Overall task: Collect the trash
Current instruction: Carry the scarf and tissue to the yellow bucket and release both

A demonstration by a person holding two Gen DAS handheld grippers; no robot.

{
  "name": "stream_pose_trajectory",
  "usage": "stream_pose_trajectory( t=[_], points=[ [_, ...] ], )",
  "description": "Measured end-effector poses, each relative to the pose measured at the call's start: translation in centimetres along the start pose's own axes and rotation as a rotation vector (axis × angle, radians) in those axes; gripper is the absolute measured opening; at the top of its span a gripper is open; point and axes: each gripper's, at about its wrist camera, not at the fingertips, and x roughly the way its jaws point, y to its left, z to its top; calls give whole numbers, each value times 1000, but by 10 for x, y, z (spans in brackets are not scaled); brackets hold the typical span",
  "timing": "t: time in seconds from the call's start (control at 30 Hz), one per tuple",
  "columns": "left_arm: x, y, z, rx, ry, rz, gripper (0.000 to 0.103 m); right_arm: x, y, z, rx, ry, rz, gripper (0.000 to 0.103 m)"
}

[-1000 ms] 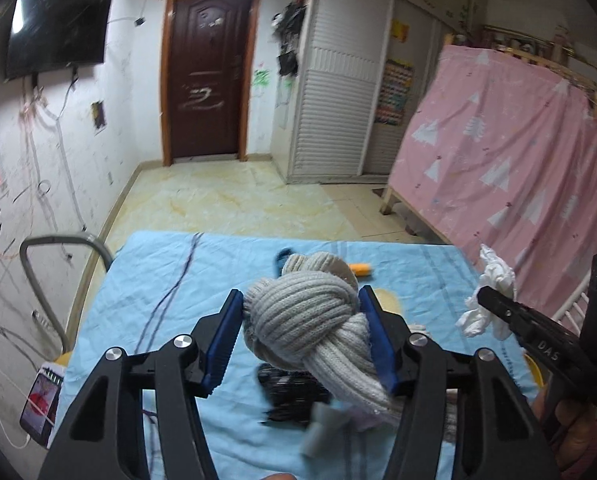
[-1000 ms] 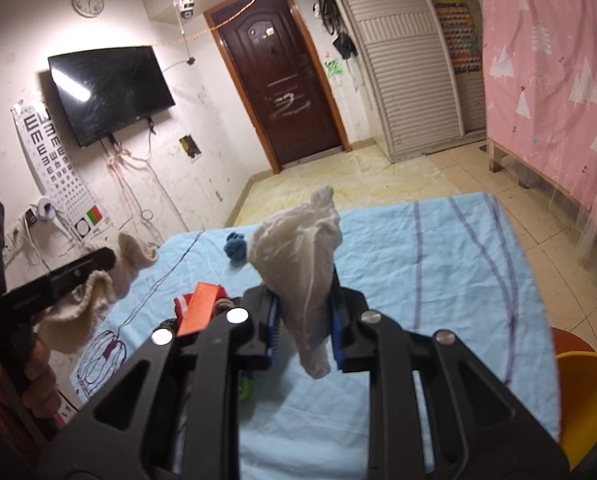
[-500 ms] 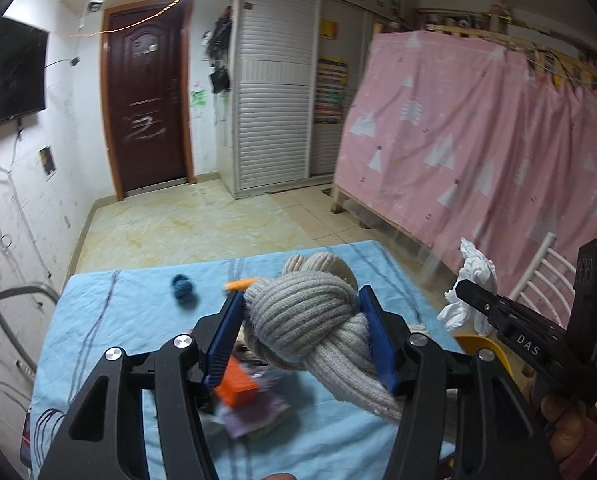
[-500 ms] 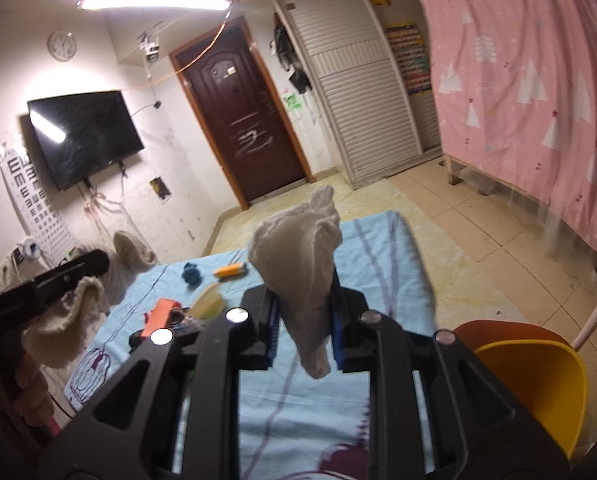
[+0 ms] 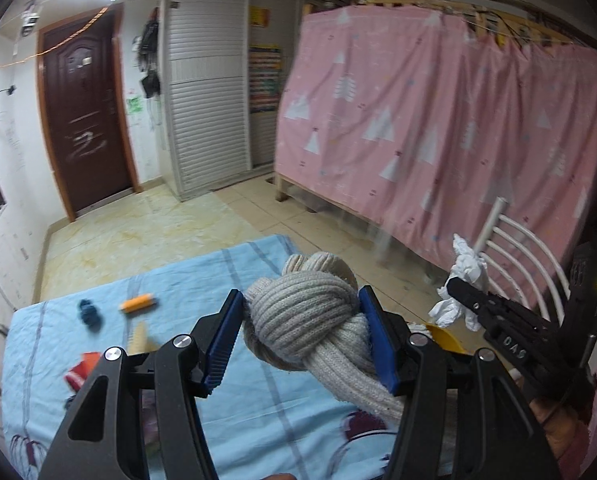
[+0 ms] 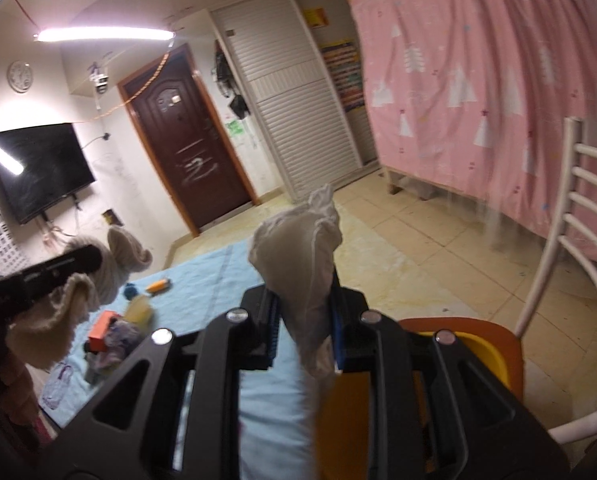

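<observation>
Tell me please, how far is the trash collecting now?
Midway. In hand: the left gripper holds a knotted knit sock; the right gripper pinches a crumpled tissue above the yellow bin. Left: an orange tube and other clutter on the blue table.

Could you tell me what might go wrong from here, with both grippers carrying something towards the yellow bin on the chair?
1. The left gripper pinches only the knot of the grey knitted sock bundle; its loose tail hangs down and might snag on the way.
2. The right gripper holds the crumpled white tissue by a thin fold, so it may slip out short of the yellow plastic bin.
3. The views are blurred, so the drop could miss.
</observation>
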Motion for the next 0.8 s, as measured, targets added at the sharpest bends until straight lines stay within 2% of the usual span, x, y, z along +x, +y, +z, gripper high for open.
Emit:
stream_pose_trajectory(
  t=[0.1,0.17,0.23,0.47,0.6,0.67,0.73,0.8],
  points=[
    [11,-20,3,16,8,-31,50,-4,-16,-3,19,2,-29,21],
    [17,-35,4,30,19,-51,50,-7,-25,-5,38,2,-44,27],
    [23,-48,3,48,29,-66,50,-13,-31,-7,57,-6,-51,40],
    [41,-81,-3,105,66,-109,51,-30,-53,-3,125,-63,-68,45],
    [47,-97,-6,148,82,-177,55,-41,-63,-2,175,-105,-82,52],
    [47,-107,-7,175,65,-191,65,-44,-64,-2,187,-119,-87,52],
    [47,-112,-6,184,54,-192,70,-46,-65,0,191,-127,-88,53],
    [44,-114,-8,189,47,-186,71,-45,-63,-1,188,-124,-86,54]
  ],
)
